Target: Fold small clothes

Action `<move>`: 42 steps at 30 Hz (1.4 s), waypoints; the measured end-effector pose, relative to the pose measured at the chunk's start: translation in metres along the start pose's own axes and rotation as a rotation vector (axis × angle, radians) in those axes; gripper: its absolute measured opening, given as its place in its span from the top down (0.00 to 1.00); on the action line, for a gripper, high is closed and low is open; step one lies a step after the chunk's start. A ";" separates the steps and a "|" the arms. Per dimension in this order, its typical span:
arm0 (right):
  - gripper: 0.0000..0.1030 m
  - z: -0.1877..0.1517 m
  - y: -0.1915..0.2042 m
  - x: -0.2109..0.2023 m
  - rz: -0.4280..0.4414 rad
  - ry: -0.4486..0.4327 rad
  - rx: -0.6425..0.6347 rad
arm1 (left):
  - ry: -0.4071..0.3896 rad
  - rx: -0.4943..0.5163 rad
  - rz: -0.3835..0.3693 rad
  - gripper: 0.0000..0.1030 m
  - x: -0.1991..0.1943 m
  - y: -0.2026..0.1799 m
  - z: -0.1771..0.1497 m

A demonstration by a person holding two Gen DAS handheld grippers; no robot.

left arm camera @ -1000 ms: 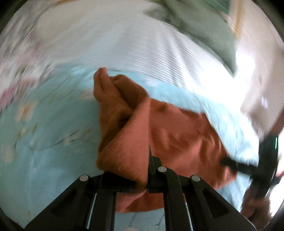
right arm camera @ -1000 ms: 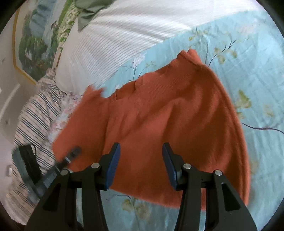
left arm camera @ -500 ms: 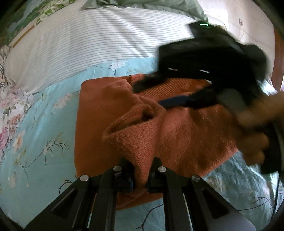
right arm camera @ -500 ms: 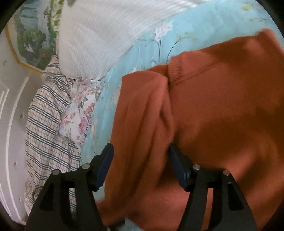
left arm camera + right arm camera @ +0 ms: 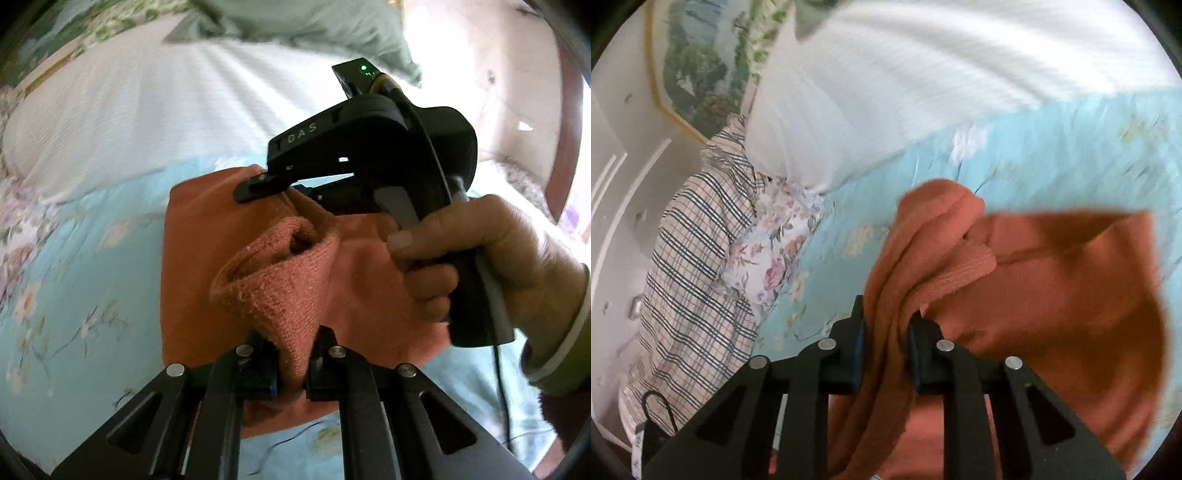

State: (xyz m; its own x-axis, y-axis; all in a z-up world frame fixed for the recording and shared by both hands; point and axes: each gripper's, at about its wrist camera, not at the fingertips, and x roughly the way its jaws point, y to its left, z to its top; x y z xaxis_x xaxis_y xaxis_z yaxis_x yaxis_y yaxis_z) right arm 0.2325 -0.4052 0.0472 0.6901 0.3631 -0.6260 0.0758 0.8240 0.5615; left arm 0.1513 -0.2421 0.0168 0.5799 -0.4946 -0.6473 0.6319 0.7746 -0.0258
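Right gripper (image 5: 884, 354) now clamped on rust-orange knit sweater (image 5: 288, 295); left gripper (image 5: 291, 365) clamps its near fold (lifting it to fold over).

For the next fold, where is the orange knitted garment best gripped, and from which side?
Probably the two bunched folds of the orange knitted garment that the left gripper and right gripper already pinch. The fabric rises there in thick ridges off the blue floral sheet, so fingers close from either side of a ridge.
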 end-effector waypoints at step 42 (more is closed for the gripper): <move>0.15 -0.084 -0.080 -0.100 -0.298 -0.057 0.091 | 0.153 -0.223 -0.231 0.25 0.044 0.055 0.003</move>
State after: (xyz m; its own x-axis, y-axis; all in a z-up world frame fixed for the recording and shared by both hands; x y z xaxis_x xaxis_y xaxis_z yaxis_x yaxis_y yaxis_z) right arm 0.0970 -0.4710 0.0189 0.6666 0.0841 -0.7407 0.3436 0.8470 0.4055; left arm 0.2130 -0.2224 -0.0104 0.3404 -0.6154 -0.7109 0.5998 0.7244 -0.3399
